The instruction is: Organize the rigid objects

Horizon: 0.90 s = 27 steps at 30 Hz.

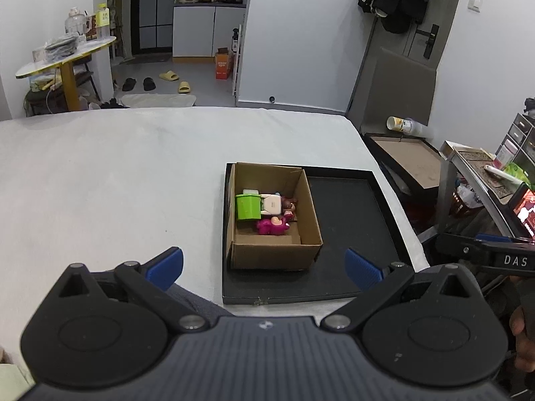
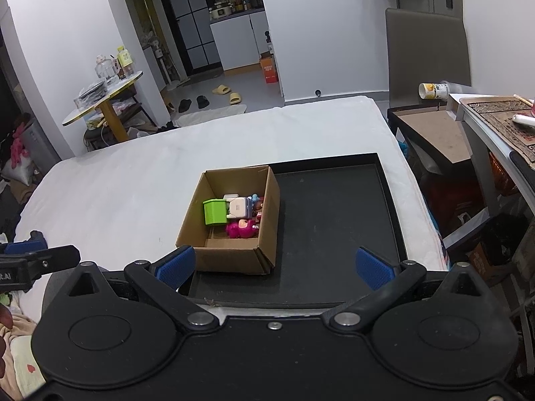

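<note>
A brown cardboard box [image 1: 309, 214] [image 2: 271, 207] stands in the left part of a black tray [image 1: 351, 217] [image 2: 334, 220] on a white bed. In the box lie a green cup [image 1: 248, 206] [image 2: 215, 212], a white block toy [image 1: 271, 205] [image 2: 238, 208], a pink plush figure [image 1: 271, 225] [image 2: 240, 229] and a small brown figure [image 1: 289, 204]. My left gripper [image 1: 264, 267] is open and empty, held in front of the box. My right gripper [image 2: 275, 265] is open and empty, above the tray's near edge.
The white bed [image 1: 117, 173] [image 2: 127, 180] stretches left and back. A dark side table [image 1: 408, 160] [image 2: 431, 133] and a shelf with clutter [image 1: 485, 173] stand to the right. A round table [image 1: 67, 56] [image 2: 103, 100] stands at the back left.
</note>
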Each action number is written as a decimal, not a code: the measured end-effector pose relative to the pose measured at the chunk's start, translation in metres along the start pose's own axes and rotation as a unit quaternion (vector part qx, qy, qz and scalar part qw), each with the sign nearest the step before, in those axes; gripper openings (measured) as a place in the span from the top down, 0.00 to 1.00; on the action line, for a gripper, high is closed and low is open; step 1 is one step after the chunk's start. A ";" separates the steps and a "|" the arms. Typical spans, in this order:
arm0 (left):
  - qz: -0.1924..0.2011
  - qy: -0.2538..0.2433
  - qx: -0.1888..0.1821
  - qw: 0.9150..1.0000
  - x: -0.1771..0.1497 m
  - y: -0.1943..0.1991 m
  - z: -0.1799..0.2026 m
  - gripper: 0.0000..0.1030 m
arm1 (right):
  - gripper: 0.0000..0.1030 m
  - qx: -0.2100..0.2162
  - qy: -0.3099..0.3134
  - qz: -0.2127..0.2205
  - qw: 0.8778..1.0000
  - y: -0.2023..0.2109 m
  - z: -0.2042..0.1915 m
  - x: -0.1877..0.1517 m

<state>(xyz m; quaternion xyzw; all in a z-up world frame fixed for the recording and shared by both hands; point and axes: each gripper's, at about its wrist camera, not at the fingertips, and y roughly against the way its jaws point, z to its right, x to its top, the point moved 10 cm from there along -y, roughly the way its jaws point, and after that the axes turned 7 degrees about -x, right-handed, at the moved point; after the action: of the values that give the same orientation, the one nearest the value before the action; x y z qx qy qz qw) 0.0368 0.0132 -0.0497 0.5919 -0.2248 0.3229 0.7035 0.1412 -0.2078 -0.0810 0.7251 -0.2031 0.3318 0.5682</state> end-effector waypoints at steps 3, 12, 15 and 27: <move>0.000 -0.002 0.001 1.000 0.001 0.000 0.001 0.01 | 0.00 -0.001 -0.001 0.000 1.000 -0.001 0.000 0.000; -0.001 0.001 0.006 1.000 -0.001 0.000 -0.002 0.01 | 0.00 -0.004 0.004 0.006 1.000 0.002 -0.003 0.001; -0.003 0.002 0.008 1.000 -0.001 0.000 -0.003 0.01 | 0.00 -0.006 0.010 0.007 1.000 0.002 -0.005 0.001; -0.005 0.002 0.009 1.000 -0.001 -0.002 -0.004 0.01 | 0.00 -0.006 0.010 0.003 1.000 0.002 -0.007 0.000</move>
<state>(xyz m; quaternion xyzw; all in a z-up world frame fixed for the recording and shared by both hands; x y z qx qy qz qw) 0.0369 0.0165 -0.0525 0.5987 -0.2180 0.3225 0.7000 0.1380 -0.2016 -0.0790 0.7181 -0.2011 0.3393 0.5734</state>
